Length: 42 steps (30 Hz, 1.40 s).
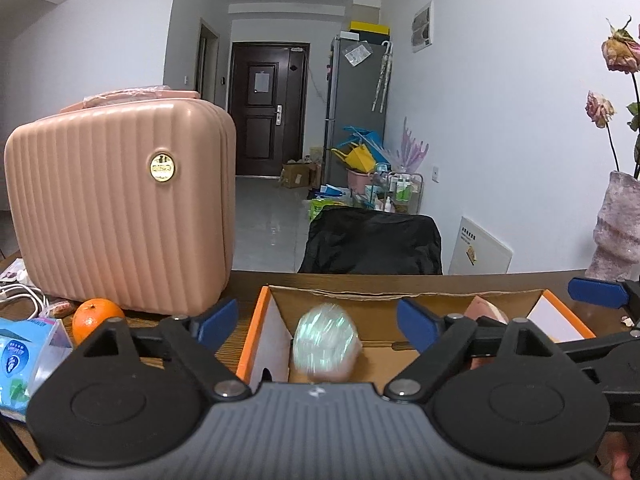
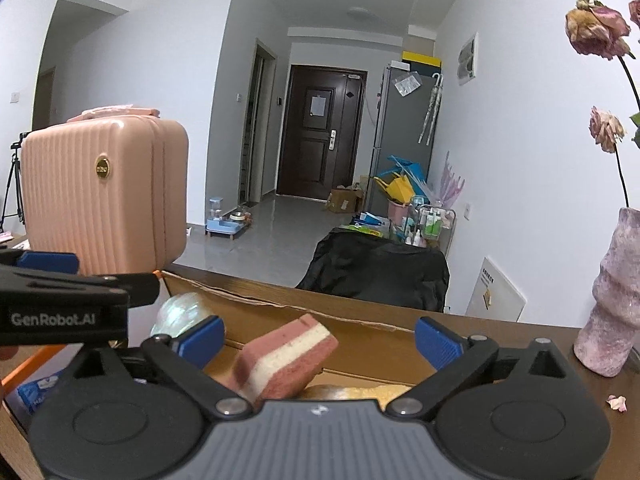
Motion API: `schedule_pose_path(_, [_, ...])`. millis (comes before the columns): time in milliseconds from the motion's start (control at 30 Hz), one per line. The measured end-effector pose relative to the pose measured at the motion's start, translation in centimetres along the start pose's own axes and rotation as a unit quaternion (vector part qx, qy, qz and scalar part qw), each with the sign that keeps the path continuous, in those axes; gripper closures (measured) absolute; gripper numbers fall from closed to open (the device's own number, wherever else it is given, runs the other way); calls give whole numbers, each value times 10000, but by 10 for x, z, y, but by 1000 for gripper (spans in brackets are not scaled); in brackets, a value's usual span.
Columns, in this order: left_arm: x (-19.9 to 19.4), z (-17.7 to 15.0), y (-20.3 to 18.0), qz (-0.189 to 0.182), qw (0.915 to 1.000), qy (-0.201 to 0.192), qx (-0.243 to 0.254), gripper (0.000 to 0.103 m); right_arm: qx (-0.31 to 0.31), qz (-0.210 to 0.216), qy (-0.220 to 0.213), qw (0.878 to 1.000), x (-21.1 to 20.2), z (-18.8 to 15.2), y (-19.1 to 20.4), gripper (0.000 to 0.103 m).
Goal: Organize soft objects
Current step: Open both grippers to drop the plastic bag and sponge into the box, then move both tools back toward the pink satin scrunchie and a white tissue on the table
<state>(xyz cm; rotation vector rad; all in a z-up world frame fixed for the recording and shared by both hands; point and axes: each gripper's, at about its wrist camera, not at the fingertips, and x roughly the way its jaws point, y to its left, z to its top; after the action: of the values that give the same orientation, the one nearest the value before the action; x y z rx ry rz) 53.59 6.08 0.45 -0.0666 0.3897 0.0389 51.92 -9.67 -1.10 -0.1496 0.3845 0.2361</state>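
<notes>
An open cardboard box (image 1: 380,308) with orange rims stands on the wooden table. A pale, shiny wrapped ball (image 1: 325,344) is inside it, blurred, between the fingers of my left gripper (image 1: 316,324), which is open and empty. In the right wrist view a pink-and-cream layered sponge (image 2: 284,356) is tilted over the box (image 2: 360,324), free between the fingers of my right gripper (image 2: 320,336), which is open. The ball (image 2: 180,314) shows at the left behind my left gripper (image 2: 48,268). A yellow soft piece (image 2: 360,392) lies in the box under the sponge.
A pink ribbed case (image 1: 120,208) stands on the table at the left, with an orange (image 1: 98,318) and a blue tissue pack (image 1: 24,364) in front. A pink vase (image 2: 612,304) with dried roses stands right. A black-covered chair (image 1: 372,244) is behind the table.
</notes>
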Motion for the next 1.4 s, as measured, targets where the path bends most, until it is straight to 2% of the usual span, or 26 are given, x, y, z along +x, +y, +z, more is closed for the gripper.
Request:
schedule_pose_path(200, [-5,2,1,157,9998,-76,-75,0,110,-57,-35,9999,-4,1,-2,1])
schedule_pose_path(500, [-26,-2,4,262,9993,-152,-196,0,237,-55,-203,9995,-33,-6,-7,1])
schedule_pose_path(833, [-65,-16,8,346,9989,-200,-257,0,465,54,-364,9982,-81,-22,-13,1])
schedule_pose_path(1400, [-127,-60,22,442,9987,78,-251,0,675,245,-311,9969,-150,-63,-15,1])
